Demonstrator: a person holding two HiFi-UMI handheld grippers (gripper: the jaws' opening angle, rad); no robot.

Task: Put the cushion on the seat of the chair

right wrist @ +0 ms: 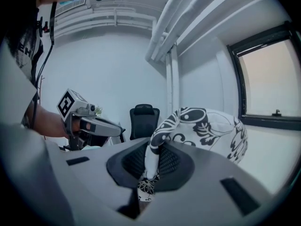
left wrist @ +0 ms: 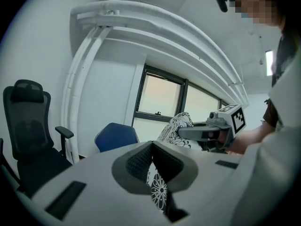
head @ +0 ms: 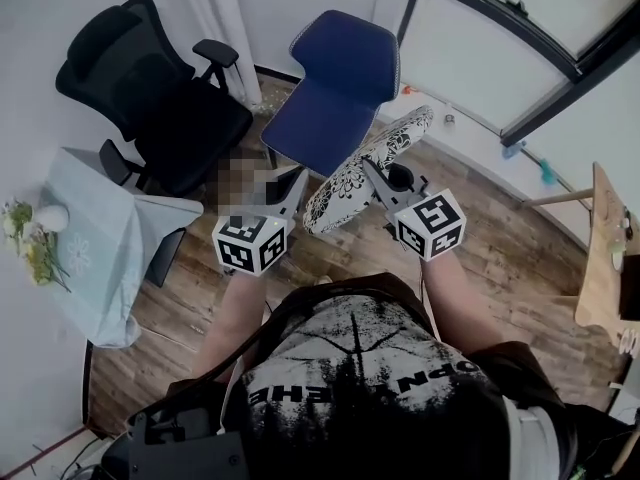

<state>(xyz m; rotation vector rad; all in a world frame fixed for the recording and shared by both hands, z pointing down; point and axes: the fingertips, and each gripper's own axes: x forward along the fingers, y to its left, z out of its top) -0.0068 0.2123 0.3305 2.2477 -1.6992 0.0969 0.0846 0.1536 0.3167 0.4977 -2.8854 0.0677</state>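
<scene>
Nearest the lens in the head view, the person's dark printed shirt (head: 370,368) fills the bottom of the frame. Just above it, at centre, the patterned cushion (head: 345,186) is held in the air between the two tools. The left gripper (head: 298,196) is clamped on its lower-left end, and the right gripper (head: 372,168) on its edge further up and to the right. The blue chair (head: 322,118) is seen just beyond, at upper centre, with its seat bare. A black office chair (head: 160,98) stands at upper left.

In the left gripper view, the jaws are seen closed on a fold of flowered fabric at lower centre. The rest of the cushion rises right of centre, with the blue chair to its left.

In the right gripper view, the jaws are likewise pinched shut on a thin edge of the cushion at lower centre, and its bulk bulges towards the upper right.

The carry towards the blue seat is judged to be in hand. It is best done with both grips held firm and level with each other. The cushion should be brought flat over the seat, lowered until it is borne there, and only then released. So thin a pinch of cloth could slip if one side were pulled ahead.
</scene>
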